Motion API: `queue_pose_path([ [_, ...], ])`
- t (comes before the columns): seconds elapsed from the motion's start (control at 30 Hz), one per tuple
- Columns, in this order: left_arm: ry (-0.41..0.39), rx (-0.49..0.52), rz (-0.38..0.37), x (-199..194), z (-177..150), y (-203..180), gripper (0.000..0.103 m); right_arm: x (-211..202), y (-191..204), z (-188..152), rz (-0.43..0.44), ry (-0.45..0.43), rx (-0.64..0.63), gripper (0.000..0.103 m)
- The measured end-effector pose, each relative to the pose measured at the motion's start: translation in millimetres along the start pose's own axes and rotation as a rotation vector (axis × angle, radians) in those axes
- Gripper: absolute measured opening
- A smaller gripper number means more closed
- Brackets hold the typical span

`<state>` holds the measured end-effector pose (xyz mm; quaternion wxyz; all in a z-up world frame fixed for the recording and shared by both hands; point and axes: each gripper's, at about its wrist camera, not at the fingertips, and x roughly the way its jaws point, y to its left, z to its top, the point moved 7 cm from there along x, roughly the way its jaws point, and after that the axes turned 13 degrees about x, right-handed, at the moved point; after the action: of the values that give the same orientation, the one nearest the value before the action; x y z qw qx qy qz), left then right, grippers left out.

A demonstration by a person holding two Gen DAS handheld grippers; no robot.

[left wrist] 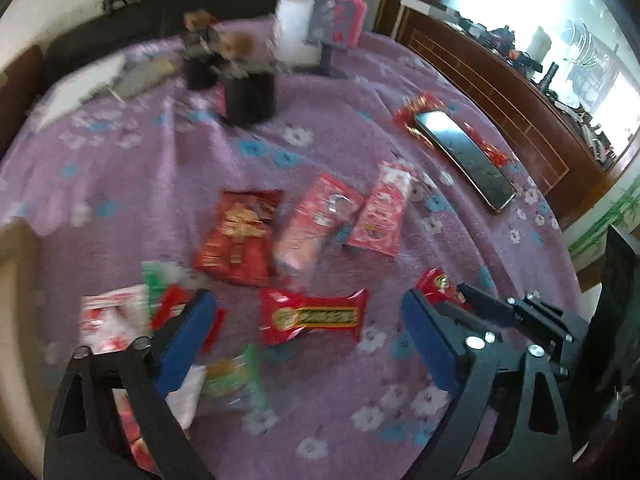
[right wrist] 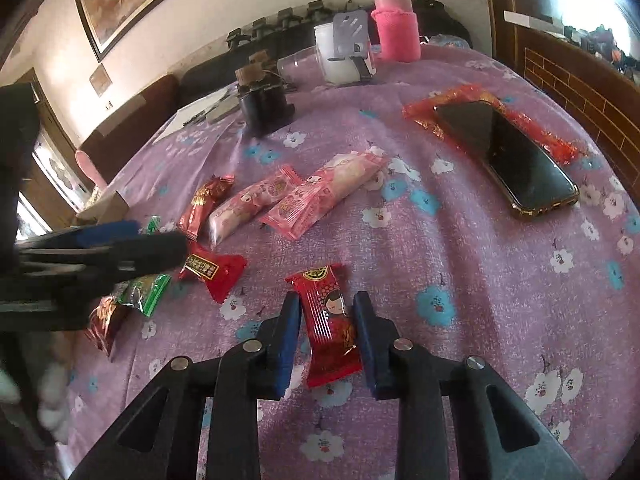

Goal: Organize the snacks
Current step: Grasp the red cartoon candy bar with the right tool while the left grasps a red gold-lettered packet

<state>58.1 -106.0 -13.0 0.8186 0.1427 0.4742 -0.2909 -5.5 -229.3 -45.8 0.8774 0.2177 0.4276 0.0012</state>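
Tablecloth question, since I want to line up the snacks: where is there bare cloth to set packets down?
Bare cloth lies between the phone and the red packet framed by the right hand-held gripper, and between the black holder and the pink packets. It is crowded by the left hand-held gripper, where red and green packets cluster.

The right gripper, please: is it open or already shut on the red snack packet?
Open. The right gripper straddles the red snack packet lying flat on the tablecloth, with cloth showing between packet and fingers.
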Motion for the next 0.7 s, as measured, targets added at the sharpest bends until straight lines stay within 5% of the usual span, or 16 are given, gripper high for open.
queue_pose_path([
  [0.17, 0.096, 0.03, -0.095, 22.3, -5.6, -10.3, 0.076, -2.0, -1.2, -0.7, 0.005, 0.003, 0.005, 0.028],
  [0.3, 0.161, 0.069, -0.289, 6.3, -27.7, -25.0, 0.055, -3.4, -4.6, -0.7, 0.011, 0.004, 0.021, 0.027],
  [0.5, 0.036, 0.273, -0.084, -24.5, -35.6, -19.9, 0.055, -4.9, -5.1, -1.3, -0.005, -0.003, 0.024, 0.027],
  [0.7, -0.001, 0.314, -0.088, -15.1, -28.5, -40.6, 0.055, -9.1, -17.7, 3.2, -0.059, -0.037, 0.062, 0.027],
])
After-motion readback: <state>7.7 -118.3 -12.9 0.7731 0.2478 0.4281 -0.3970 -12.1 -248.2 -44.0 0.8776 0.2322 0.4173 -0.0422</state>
